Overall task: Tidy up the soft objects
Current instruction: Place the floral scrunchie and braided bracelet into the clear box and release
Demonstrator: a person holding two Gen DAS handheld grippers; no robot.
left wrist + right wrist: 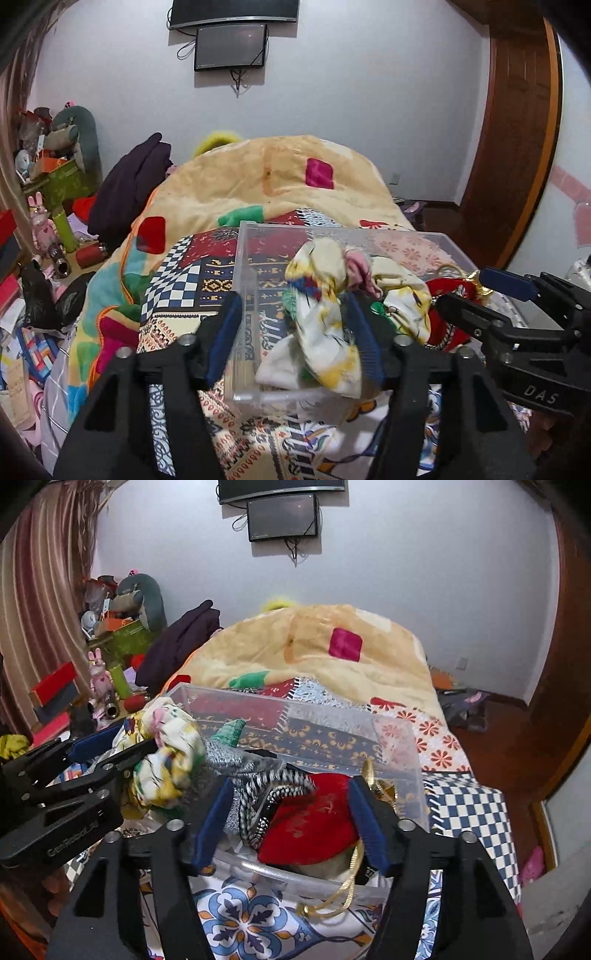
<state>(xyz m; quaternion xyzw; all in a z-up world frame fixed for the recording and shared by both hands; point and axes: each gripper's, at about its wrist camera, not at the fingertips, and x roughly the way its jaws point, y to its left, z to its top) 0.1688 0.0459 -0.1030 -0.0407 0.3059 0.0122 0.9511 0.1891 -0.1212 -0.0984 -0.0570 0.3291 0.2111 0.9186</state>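
Observation:
A clear plastic box [251,258] [417,771] sits on the patterned bedspread. A white floral cloth [325,325] [173,760] hangs over its near left side, and my left gripper [295,328] is open around the box's left wall and the cloth. A red velvet pouch with gold cord [314,827] [447,306] lies in the box next to a black-and-white braided cord [273,801] and a grey knitted item [229,753]. My right gripper [291,812] stands open around the pouch, its fingers at either side.
A yellow quilt [266,177] [314,638] is heaped on the bed behind the box. A dark garment [129,184] lies at the bed's left. Cluttered boxes and toys [55,166] fill the left side. A wooden door [517,129] stands at the right.

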